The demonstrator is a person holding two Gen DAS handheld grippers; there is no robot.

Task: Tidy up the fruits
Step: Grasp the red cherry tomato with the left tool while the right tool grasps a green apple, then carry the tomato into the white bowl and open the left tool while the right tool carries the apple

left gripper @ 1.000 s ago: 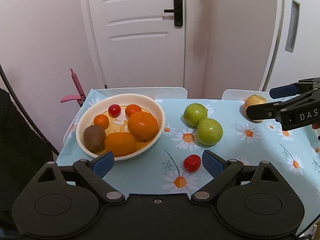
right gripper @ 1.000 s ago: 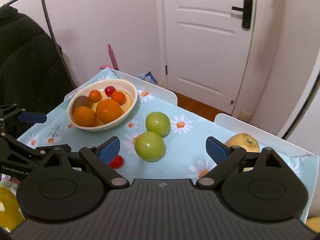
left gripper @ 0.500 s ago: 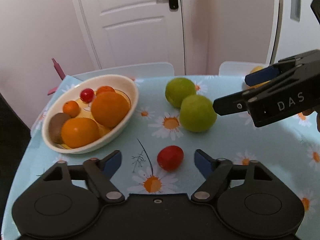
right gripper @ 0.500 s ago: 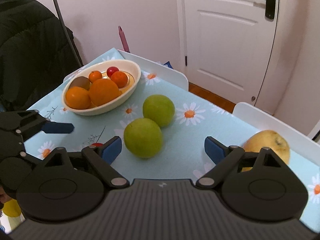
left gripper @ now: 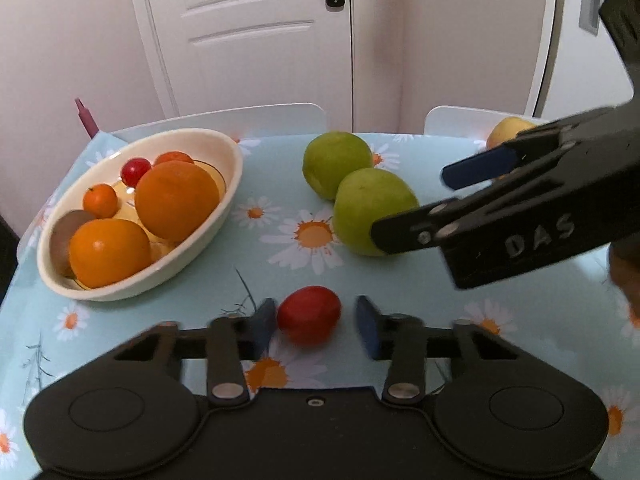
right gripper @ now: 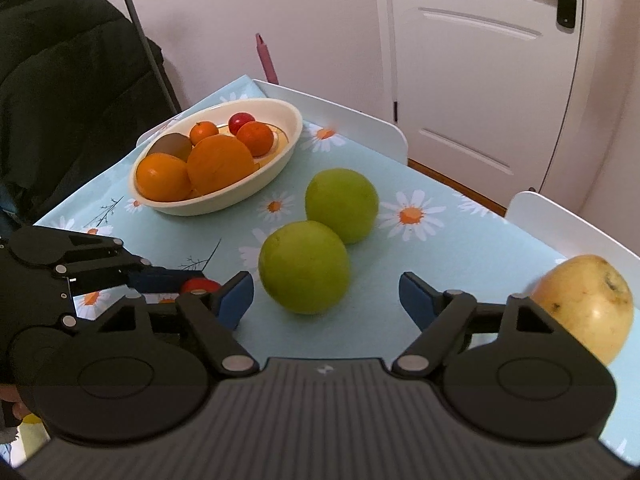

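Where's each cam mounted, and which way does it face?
Left wrist: on the left claw, looking forward and down along its fingers at the tomato between them; its own fingers show, and the right claw enters from the right.
Right wrist: on the right claw, looking forward and down at the near apple between its closing jaws; its own fingers show, with the left claw at lower left.
Shared: bowl, near apple, tomato, door.
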